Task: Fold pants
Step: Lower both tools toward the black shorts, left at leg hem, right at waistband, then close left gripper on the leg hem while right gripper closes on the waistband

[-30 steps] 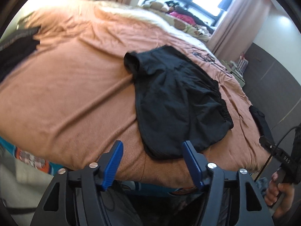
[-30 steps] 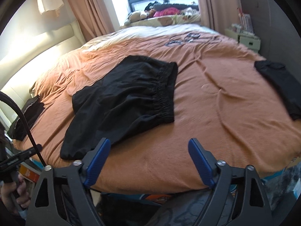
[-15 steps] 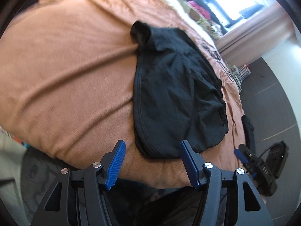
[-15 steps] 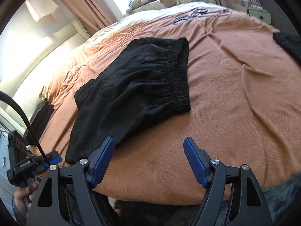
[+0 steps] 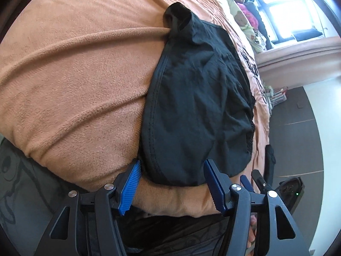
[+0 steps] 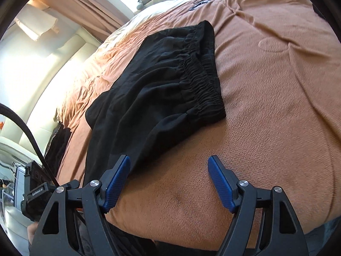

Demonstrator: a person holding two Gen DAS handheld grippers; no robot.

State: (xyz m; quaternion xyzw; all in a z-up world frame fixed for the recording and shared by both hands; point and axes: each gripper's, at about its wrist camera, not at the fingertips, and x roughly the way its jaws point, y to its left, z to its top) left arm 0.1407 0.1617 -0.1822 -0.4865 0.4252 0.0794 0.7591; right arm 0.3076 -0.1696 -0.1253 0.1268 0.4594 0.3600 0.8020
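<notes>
Black pants (image 5: pixel 198 106) lie spread on an orange bedspread (image 5: pixel 74 74), hem end near the bed's front edge. My left gripper (image 5: pixel 172 183) is open, its blue fingers straddling the near hem, just short of the cloth. In the right wrist view the pants (image 6: pixel 157 89) lie with the elastic waistband (image 6: pixel 202 72) to the right. My right gripper (image 6: pixel 168 183) is open over bare bedspread (image 6: pixel 266 117), its left finger (image 6: pixel 116 183) close to the pants' near edge.
Other dark garments lie at the bed's edges (image 6: pixel 57 145) (image 5: pixel 269 162). Pillows and soft toys (image 5: pixel 240 19) sit at the far end by the window. A padded headboard (image 6: pixel 42 68) lies left. The other gripper shows in each view (image 6: pixel 36 194).
Both grippers have moved forward and down toward the bed; the left now straddles the hem, the right is close above the bedspread by the pants' edge. Both stay open.
</notes>
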